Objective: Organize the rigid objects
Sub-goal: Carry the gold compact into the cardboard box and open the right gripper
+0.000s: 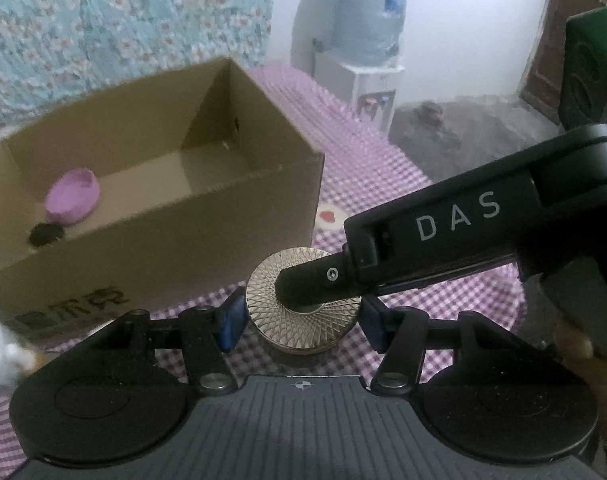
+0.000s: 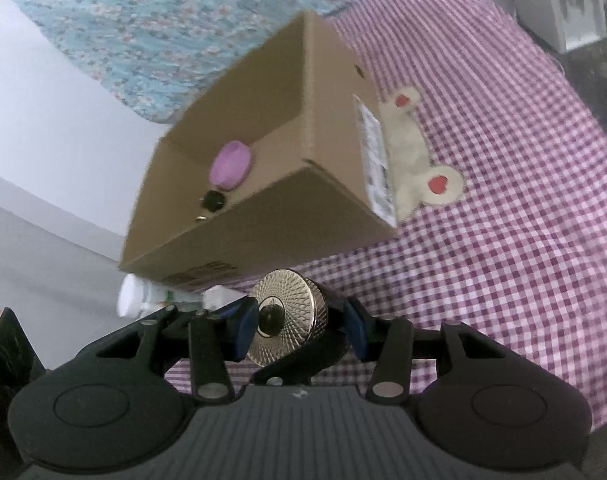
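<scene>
On the bed with the purple checked cover (image 2: 503, 200), a gold metal disc (image 1: 303, 304) with a finely engraved face is sitting between the blue pads of the left hand-held gripper (image 1: 301, 316); the left pad (image 1: 233, 316) is lying against its rim, while a sliver of cloth is showing beside the right pad, so I cannot tell whether both are actually pressing. The right hand-held gripper (image 1: 299, 284) is reaching in from the right, and one of its black fingers is lying across the top of the disc, over its centre hole. From the right wrist view, that same disc (image 2: 287, 316) is standing on edge between the right hand-held gripper's (image 2: 299, 324) blue pads, its patterned face turned towards the camera, the left pad (image 2: 245, 328) sitting close against it; the right pad is showing a gap, with a black finger of the other tool lying behind the disc. Just behind all this, an open cardboard box (image 1: 163, 256) is resting on the bed, with a purple oval dish (image 1: 73, 198) and a small black piece (image 1: 45, 234) lying in its near left corner. A white bottle (image 2: 137, 296) is lying beside the box's front. Beyond the bed, a water dispenser (image 1: 367, 68) is standing against the wall.
</scene>
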A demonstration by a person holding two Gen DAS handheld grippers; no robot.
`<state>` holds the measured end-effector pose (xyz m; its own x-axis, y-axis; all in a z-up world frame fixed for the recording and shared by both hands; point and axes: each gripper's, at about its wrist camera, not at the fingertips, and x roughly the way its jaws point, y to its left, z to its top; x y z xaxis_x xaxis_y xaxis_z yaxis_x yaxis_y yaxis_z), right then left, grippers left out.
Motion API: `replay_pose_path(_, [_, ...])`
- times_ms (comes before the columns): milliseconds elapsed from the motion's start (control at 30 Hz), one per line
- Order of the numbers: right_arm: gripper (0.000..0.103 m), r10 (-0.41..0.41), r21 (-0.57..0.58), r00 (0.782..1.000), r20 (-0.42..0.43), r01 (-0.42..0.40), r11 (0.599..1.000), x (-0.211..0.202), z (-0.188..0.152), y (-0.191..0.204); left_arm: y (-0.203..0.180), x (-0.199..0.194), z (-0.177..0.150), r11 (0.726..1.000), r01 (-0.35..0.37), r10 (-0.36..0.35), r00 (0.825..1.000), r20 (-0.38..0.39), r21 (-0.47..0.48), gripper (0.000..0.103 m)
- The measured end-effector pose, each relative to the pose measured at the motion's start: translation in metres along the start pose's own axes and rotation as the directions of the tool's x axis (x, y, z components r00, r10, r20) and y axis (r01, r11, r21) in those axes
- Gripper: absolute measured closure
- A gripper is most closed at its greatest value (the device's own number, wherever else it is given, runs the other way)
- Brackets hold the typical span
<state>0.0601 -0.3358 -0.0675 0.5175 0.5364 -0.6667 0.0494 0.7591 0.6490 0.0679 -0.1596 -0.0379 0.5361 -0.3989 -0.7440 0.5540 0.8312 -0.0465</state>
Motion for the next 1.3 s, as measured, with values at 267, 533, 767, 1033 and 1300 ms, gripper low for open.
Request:
replay_pose_path(267, [0.053,0.044,-0.11,0.996,0.079,-0.035,0.993,-0.037,0.003,0.055,0.001,-0.055,0.019,0.998,-0.062,0.063,0.992,0.113,-0.01,0.046])
replay_pose_path(533, [0.053,0.114,-0.235,0.99,0.081,-0.093,0.968,-0.034,0.06,0.114,0.045,-0.077,0.076,0.99,-0.114,0.126,0.979,0.159,-0.081,0.045])
replay_pose_path(767, [0.053,0.109,-0.236,0.994,-0.029,-0.113,0.965,0.025,0.133,0.133,0.109,-0.037,0.119,0.974,-0.125,0.137,0.989,0.054,-0.189,0.045])
replay_pose_path(1033, [0.053,0.029,-0.171,0.978,-0.205,-0.065,0.983,0.123,0.176,0.114,0.17,0.042,0.127,0.935,-0.144,0.097,0.983,-0.156,-0.325,0.045])
replay_pose_path(1300, [0.053,0.007,-0.129,0.956,-0.293,-0.047,0.991,0.181,0.183,0.087,0.19,0.085,0.12,0.913,-0.196,0.099,0.957,-0.274,-0.357,0.045])
